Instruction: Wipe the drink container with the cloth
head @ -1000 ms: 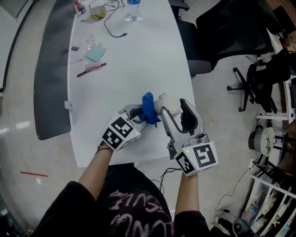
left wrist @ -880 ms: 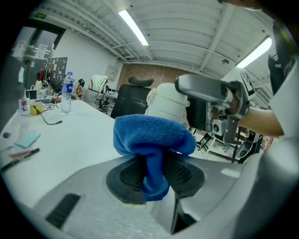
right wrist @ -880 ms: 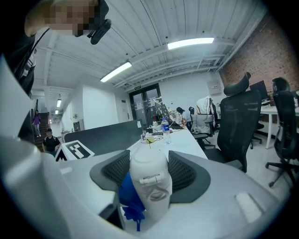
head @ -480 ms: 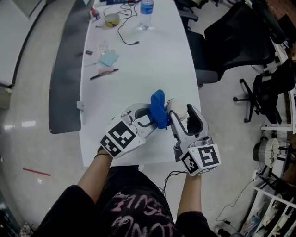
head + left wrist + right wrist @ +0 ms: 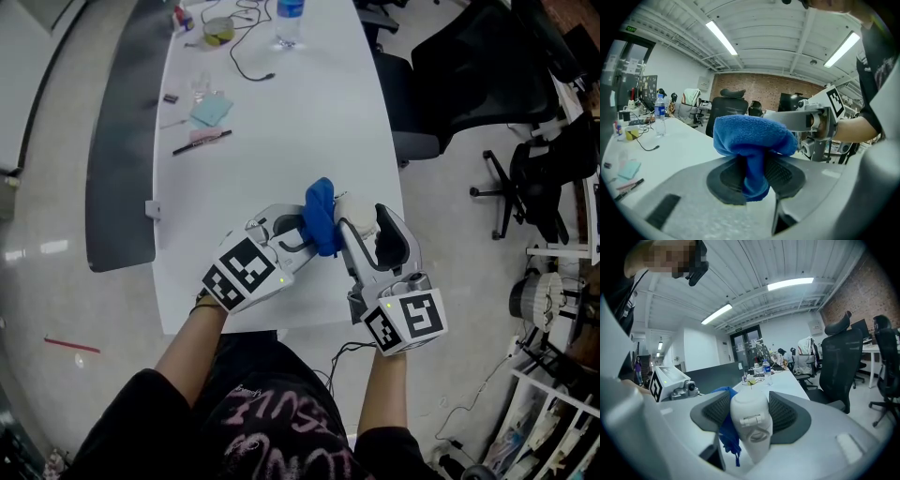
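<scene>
Above the near end of the white table point(image 5: 281, 122), my left gripper point(image 5: 314, 236) is shut on a bunched blue cloth point(image 5: 322, 216) point(image 5: 752, 140). The cloth presses against the left side of a white drink container point(image 5: 354, 212) point(image 5: 750, 423). My right gripper point(image 5: 356, 225) is shut on that container, whose flip lid faces the right gripper view's camera. In that view the blue cloth point(image 5: 727, 427) hangs beside the container's left side. In the left gripper view the cloth hides most of the container.
At the table's far end lie a water bottle point(image 5: 288, 21), a black cable point(image 5: 246, 58), a yellow-green dish point(image 5: 219, 31), a teal pad point(image 5: 210, 110) and a black pen point(image 5: 201, 142). Black office chairs point(image 5: 469, 84) stand to the right of the table, and a dark panel point(image 5: 117, 159) runs along its left.
The cloth in the left gripper has slid up against the container's left side and stays pressed there. Both grippers keep their hold.
</scene>
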The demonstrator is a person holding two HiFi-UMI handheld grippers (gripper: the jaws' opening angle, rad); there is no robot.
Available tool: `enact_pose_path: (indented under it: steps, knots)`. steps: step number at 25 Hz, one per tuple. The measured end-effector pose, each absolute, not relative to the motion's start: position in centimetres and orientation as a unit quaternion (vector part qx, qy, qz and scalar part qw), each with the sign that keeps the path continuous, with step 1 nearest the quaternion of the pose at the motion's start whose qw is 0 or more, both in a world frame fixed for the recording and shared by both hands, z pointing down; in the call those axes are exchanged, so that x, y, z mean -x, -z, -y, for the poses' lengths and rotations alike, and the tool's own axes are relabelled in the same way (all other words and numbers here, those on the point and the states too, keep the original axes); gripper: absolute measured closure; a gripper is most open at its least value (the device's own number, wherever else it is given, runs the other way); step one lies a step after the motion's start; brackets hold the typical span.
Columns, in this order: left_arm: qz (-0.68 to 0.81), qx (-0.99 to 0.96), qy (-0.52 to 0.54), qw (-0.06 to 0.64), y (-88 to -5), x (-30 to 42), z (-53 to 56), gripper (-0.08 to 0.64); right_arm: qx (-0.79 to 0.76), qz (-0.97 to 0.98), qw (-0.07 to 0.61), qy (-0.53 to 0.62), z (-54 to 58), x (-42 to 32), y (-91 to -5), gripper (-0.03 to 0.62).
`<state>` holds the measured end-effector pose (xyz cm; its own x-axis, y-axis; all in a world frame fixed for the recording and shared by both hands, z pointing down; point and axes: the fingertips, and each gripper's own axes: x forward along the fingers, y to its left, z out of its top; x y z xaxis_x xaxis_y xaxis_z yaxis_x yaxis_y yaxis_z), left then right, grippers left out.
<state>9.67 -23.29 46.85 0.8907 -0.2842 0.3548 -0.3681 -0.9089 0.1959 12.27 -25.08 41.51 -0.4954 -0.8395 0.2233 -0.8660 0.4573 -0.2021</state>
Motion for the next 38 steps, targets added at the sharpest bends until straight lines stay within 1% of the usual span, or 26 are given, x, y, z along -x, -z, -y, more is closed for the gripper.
enact_pose_path:
  steps: [8,22,25,32,38]
  knots:
    - [0.165,-0.954,-0.189,0.165,-51.0,-9.8,23.2,0.459,-0.498,0.854,0.044,-0.146,25.1,-12.3,-41.6,0.324]
    - [0.170,-0.937,-0.244,0.182,-55.3,-9.7,23.2,0.457,-0.491,0.857,0.045,-0.148,25.1,-12.3,-41.8,0.322]
    - [0.176,-0.940,-0.237,0.170,-53.8,-9.2,22.9,0.457,-0.490,0.858,0.045,-0.148,25.0,-12.3,-41.9,0.321]
    - [0.183,-0.959,-0.193,0.101,-46.4,-8.6,22.7,0.457,-0.487,0.860,0.040,-0.147,24.8,-12.5,-41.8,0.321]
    - [0.174,-0.962,-0.195,0.081,-45.3,-9.7,23.0,0.457,-0.488,0.859,0.038,-0.148,24.9,-12.3,-41.6,0.321]
